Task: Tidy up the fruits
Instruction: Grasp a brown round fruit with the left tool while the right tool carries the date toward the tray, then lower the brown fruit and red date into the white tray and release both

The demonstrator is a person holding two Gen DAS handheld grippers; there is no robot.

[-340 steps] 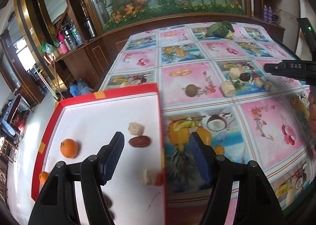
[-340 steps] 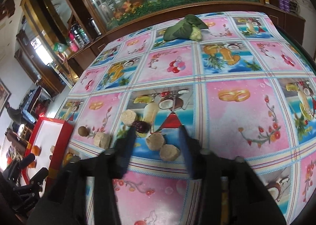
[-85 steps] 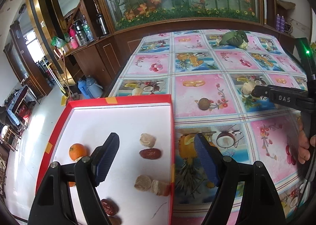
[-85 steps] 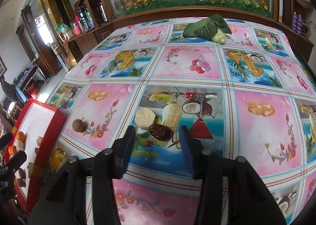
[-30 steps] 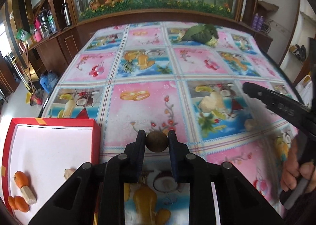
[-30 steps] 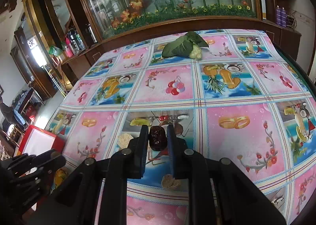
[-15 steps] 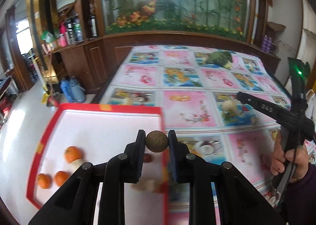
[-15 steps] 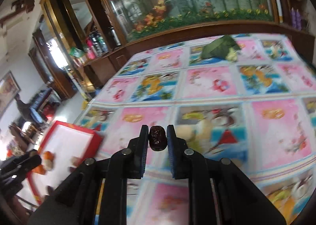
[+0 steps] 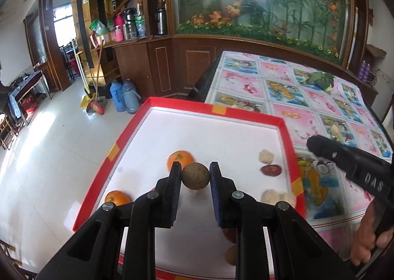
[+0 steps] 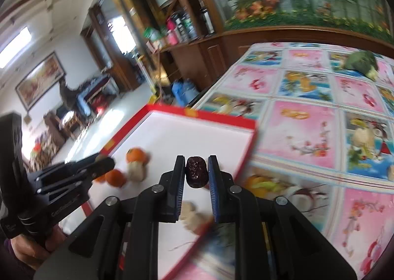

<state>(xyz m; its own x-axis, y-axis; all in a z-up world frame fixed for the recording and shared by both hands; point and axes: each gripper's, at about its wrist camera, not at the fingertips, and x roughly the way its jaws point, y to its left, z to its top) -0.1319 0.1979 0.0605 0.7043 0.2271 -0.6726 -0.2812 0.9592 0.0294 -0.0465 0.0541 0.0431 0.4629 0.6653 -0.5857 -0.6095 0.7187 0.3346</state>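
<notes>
Left wrist view shows the left gripper (image 9: 195,176) at lower centre, its jaws pressed against a round brown fruit (image 9: 195,176) held above the white floor of a red-rimmed tray (image 9: 246,117). Just behind that fruit, partly hidden by it, sits an orange (image 9: 178,158); a second orange (image 9: 117,197) lies at the tray's lower left. Toward the right side of the tray are a pale lump (image 9: 266,156), a dark red date (image 9: 271,169) just below it, and two more pale pieces (image 9: 278,196) near the right rim. At the right edge, a hand (image 9: 369,243) grips a black handle.

Right wrist view shows the right gripper (image 10: 196,174) at centre, jaws tight on a dark date (image 10: 196,174) above the tray (image 10: 221,117), near its right rim. The left gripper (image 10: 103,160) appears at the left, over the oranges (image 10: 138,154). A patterned tablecloth (image 10: 307,127) fills the right half, with a green vegetable (image 10: 362,63) at upper right.
</notes>
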